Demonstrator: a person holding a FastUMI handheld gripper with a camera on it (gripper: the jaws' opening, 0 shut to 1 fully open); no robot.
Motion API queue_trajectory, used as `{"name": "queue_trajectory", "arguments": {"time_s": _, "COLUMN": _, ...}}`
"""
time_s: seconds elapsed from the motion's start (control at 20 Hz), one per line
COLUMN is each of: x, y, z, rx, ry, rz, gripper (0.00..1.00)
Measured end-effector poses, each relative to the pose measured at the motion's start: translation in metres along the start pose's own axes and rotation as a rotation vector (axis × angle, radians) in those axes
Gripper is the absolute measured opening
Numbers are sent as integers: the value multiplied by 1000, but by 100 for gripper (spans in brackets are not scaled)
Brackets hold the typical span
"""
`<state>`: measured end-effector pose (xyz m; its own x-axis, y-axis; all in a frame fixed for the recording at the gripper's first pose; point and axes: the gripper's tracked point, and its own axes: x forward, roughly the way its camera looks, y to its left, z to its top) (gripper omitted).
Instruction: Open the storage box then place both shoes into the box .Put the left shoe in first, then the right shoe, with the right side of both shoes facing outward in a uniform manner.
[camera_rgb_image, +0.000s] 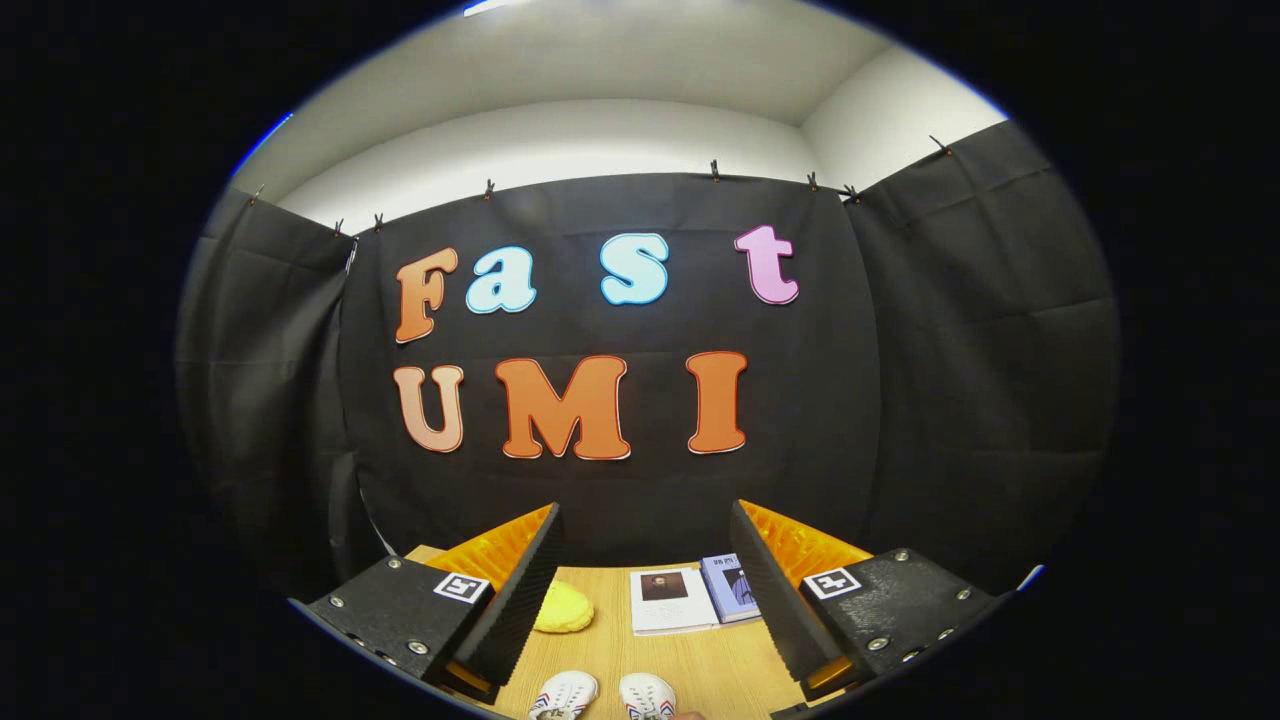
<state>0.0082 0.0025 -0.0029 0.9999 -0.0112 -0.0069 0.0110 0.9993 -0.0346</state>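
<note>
Your tongs (645, 590) stand wide apart, released, with nothing between the two fingers (520, 590) and nothing touching them. They hang above the near part of the wooden table (610, 650) and point toward the black cloth wall (940, 400) at the far side of the booth.

The two shoes (605, 695) lie on the table below and between your fingers, at the very near edge of what you can see. They are white with coloured stripes on the sides, and they sit side by side, close together, toes pointing away from you. The left one (565, 693) and the right one (647, 695) show their toe parts alone; the rest is cut off, so you cannot tell which foot each belongs to.

Farther along the table, just right of your left finger, lies a soft yellow thing (563, 607), flat on the wood. To the right of it, between the fingers and nearer the far edge, lie two booklets touching each other: a white one (670, 600) with a dark picture on its cover, and a bluish one (730, 588) to its right, partly hidden by your right finger.

Above the cloth wall you see a pale wall and ceiling (620, 110)
</note>
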Motion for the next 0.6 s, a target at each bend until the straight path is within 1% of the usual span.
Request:
{"name": "queue_trajectory", "arguments": {"time_s": 0.2, "x": 5, "y": 1, "z": -8, "rx": -8, "ry": 10, "rz": 8, "gripper": 98}}
{"name": "queue_trajectory", "arguments": {"time_s": 0.45, "x": 14, "y": 7, "z": -29, "rx": -6, "ry": 49, "rz": 39, "gripper": 98}}
{"name": "queue_trajectory", "arguments": {"time_s": 0.6, "x": 19, "y": 15, "z": -40, "rx": 21, "ry": 67, "rz": 79, "gripper": 98}}
